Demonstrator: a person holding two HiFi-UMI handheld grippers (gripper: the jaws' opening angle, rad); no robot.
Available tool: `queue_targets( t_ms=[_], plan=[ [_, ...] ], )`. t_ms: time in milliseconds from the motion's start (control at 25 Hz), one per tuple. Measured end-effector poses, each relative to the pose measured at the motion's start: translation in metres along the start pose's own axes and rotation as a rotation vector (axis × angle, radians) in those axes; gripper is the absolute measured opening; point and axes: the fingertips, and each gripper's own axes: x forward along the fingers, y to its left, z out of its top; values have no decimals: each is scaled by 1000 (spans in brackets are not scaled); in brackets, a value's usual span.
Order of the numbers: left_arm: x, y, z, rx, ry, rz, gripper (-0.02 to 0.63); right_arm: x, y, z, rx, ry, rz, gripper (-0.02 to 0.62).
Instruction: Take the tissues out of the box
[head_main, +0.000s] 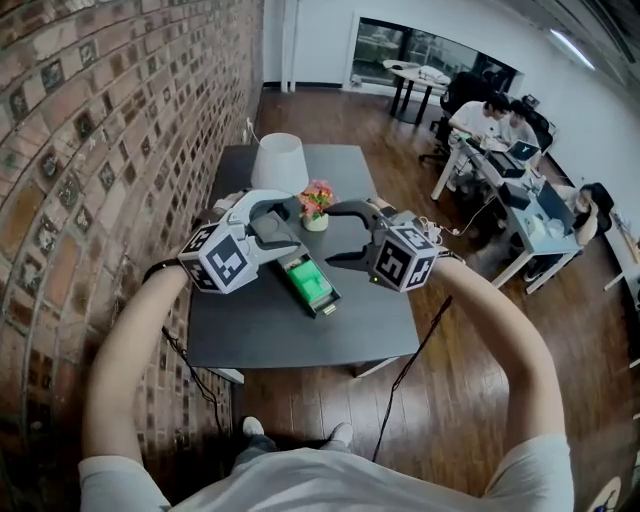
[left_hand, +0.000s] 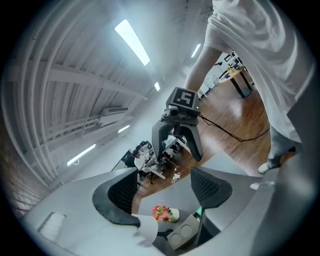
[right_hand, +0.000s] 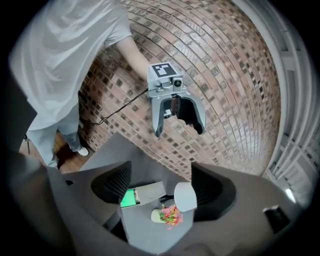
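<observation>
A green tissue box (head_main: 310, 283) with a grey top lies on the dark grey table (head_main: 300, 335). It also shows in the right gripper view as the box (right_hand: 142, 194), and in the left gripper view only its green edge (left_hand: 199, 212) peeks out. My left gripper (head_main: 288, 228) hangs above the box's left end, its jaws apart with nothing between them. My right gripper (head_main: 335, 237) faces it from the right, likewise open and empty. Each camera sees the other tool: the right gripper (left_hand: 176, 152) and the left gripper (right_hand: 179, 127), both well above the table. No loose tissue shows.
A white lampshade (head_main: 279, 162) and a small pot of pink flowers (head_main: 316, 205) stand on the table behind the box. A brick wall (head_main: 90, 150) runs along the left. People sit at desks (head_main: 500, 150) far right. A cable (head_main: 415, 350) crosses the wooden floor.
</observation>
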Motion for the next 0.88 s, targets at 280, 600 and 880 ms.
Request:
queue_targets(
  t_ms=[280,600,880],
  plan=[
    [26,-38,-42,-134,14,-23,337,28,36,-37,116,-6,18,390],
    [49,-67,-69,-208,25,-67,339,54,72,-64,228,-17,45,390],
    [61,-81,-88,-299,33,-77,363,66,87,-99,387,-18,1,390]
  ],
)
